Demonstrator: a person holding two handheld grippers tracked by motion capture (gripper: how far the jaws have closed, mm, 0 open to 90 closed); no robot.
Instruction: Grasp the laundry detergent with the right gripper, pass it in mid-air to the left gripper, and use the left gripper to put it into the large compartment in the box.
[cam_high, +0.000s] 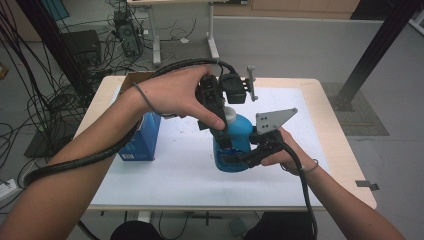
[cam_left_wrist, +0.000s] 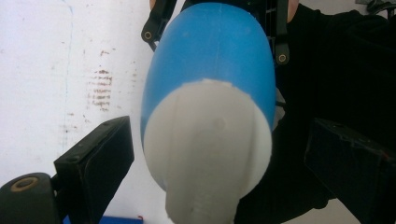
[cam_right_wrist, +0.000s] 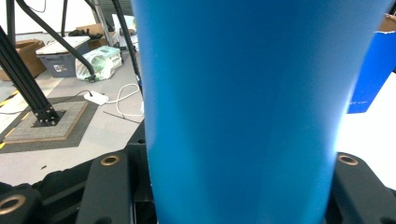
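The blue bottle (cam_high: 232, 145) stands upright near the middle of the white mat (cam_high: 175, 170), just right of the blue box (cam_high: 142, 137). Its body is clamped from the side by the right gripper (cam_high: 240, 157), jaws pressed on both flanks. The left gripper (cam_high: 220, 127) is held over the white cap (cam_left_wrist: 205, 149), jaws spread wide on either side, nothing gripped. Likely step: cap removal. The cap should be centred between the jaws before closing, and the bottle kept clamped and upright.
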